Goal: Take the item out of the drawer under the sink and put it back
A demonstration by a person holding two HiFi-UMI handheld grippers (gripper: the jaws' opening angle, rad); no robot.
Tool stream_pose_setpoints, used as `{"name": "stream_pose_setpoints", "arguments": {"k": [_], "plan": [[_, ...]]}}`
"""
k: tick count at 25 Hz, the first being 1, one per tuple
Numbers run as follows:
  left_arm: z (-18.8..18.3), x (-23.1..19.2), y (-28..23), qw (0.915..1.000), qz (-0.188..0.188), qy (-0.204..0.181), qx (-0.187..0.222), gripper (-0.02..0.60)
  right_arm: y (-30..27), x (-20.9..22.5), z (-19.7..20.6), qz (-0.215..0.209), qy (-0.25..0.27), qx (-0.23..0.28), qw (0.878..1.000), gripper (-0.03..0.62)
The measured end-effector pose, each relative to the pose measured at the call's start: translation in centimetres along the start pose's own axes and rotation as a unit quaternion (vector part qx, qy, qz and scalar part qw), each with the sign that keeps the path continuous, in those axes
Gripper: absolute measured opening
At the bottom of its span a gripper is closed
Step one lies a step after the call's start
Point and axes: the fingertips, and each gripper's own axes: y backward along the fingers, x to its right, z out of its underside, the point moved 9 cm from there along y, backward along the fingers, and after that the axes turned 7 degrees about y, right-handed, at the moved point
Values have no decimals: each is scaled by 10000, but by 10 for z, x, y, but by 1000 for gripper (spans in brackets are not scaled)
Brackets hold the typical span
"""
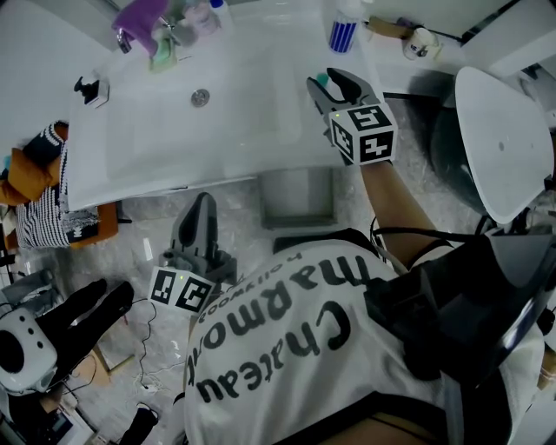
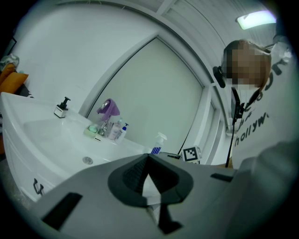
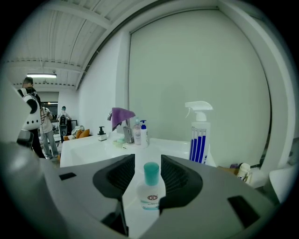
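A small clear bottle with a teal cap (image 3: pixel 150 189) stands upright on the white sink's (image 1: pixel 252 113) right rim. My right gripper (image 3: pixel 147 163) is open around it, with a gap on each side of the cap. The head view shows the right gripper (image 1: pixel 334 87) over that rim and the teal cap (image 1: pixel 323 81) between its jaws. Below the sink, the grey drawer (image 1: pixel 300 198) is pulled open and looks empty. My left gripper (image 1: pixel 202 209) is held low, left of the drawer, and points toward the sink. Its jaws (image 2: pixel 148 158) meet at the tips with nothing in them.
A blue-striped spray bottle (image 1: pixel 344 30) stands on the rim just behind the right gripper. A faucet draped with a purple cloth (image 1: pixel 139 17) and small bottles are at the sink's back. A soap dispenser (image 1: pixel 91 87) sits at its left. A white round lid (image 1: pixel 504 148) is at right.
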Motion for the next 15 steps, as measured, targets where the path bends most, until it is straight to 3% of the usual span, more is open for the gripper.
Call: {"name": "stream_pose_setpoints", "arguments": {"k": [9, 15], "plan": [[0, -1, 2, 10000, -12, -13, -7, 8, 5, 0, -5, 185, 125, 144, 9996, 174], [2, -1, 1, 9999, 92, -19, -39, 8, 17, 0, -14, 272, 10, 432, 9987, 119]]}}
